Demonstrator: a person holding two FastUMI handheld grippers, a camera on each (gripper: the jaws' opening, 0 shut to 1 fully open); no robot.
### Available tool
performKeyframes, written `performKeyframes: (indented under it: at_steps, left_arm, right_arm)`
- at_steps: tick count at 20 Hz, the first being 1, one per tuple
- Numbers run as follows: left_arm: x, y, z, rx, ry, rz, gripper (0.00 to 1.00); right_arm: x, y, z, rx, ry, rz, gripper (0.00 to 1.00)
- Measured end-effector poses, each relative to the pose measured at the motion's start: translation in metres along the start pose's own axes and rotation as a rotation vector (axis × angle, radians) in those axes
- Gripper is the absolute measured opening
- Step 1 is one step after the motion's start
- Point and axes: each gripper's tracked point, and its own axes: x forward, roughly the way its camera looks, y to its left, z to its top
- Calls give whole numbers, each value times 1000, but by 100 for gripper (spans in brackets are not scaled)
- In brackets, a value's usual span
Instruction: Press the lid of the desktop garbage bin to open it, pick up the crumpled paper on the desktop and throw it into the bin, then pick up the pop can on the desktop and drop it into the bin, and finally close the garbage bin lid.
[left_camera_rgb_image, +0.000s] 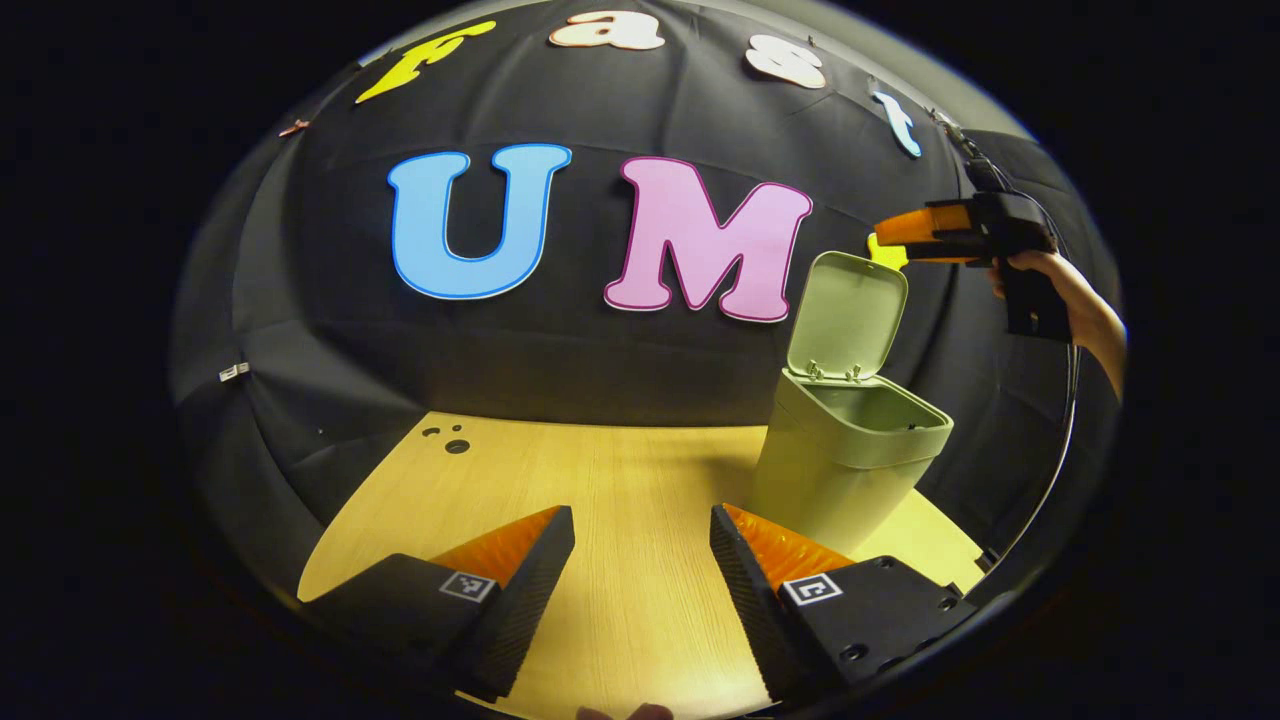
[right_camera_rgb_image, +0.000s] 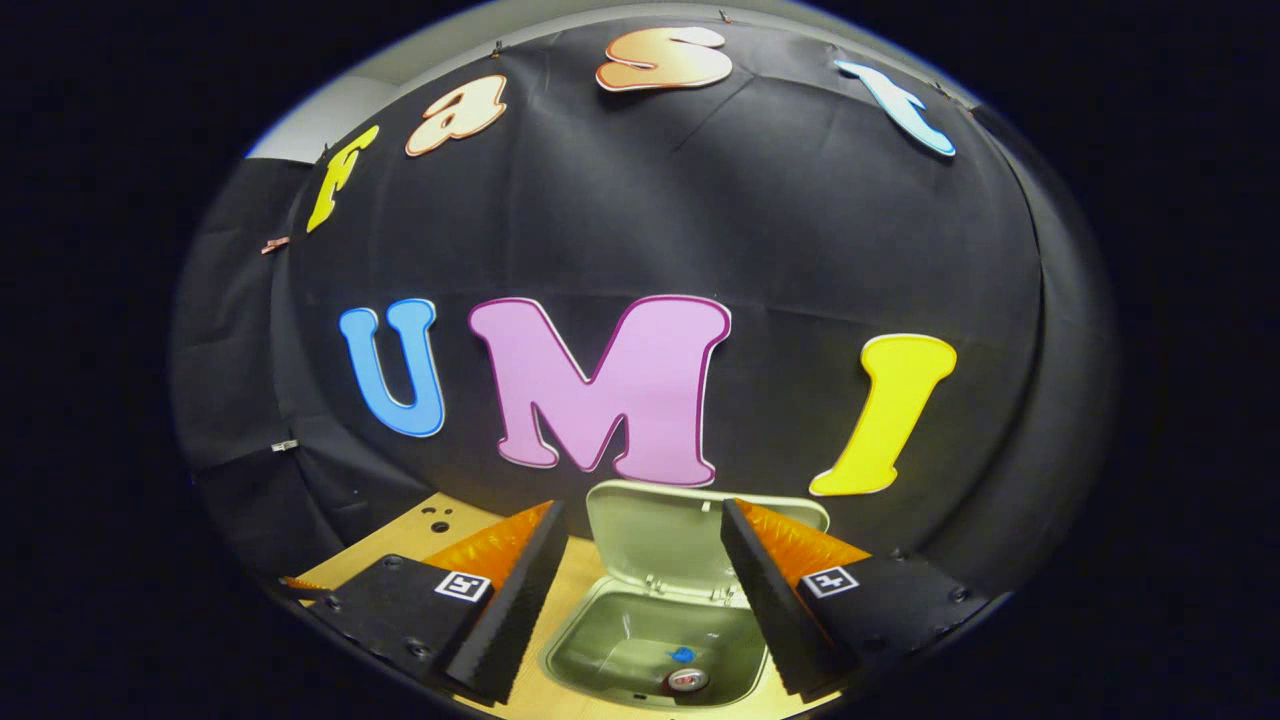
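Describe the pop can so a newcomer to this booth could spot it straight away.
Start at the wooden table and find the pale green bin standing at its right side with its lid tipped up. In the right gripper view, look down into the bin's open mouth: the pop can lies at the bottom near the front wall. Its round metal end distinguishes it from the blue scrap just behind.

Each hand-held gripper (left_camera_rgb_image: 640, 560) bears square black-and-white markers and screws.

Black cloth wall (left_camera_rgb_image: 600, 380) drapes the whole back of the booth, creased and pinned. Below it, a pale wooden table (left_camera_rgb_image: 620, 480) glows under warm light, small holes (left_camera_rgb_image: 450, 440) near its far corner.
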Motion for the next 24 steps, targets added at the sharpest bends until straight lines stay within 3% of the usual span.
performKeyframes:
  at_steps: [5, 10, 24]
  left_arm:
    - [-9, -1, -4, 9, 4, 11, 89]
    - [-7, -3, -1, 12, 7, 21, 89]
    - [-3, -16, -5, 26, 22, -26, 89]
  right_arm:
    - [35, -8, 19, 23, -22, -43, 98]
    - [76, -23, -1, 64, 22, -95, 99]
    - [7, -7, -52, 70, 76, -71, 98]
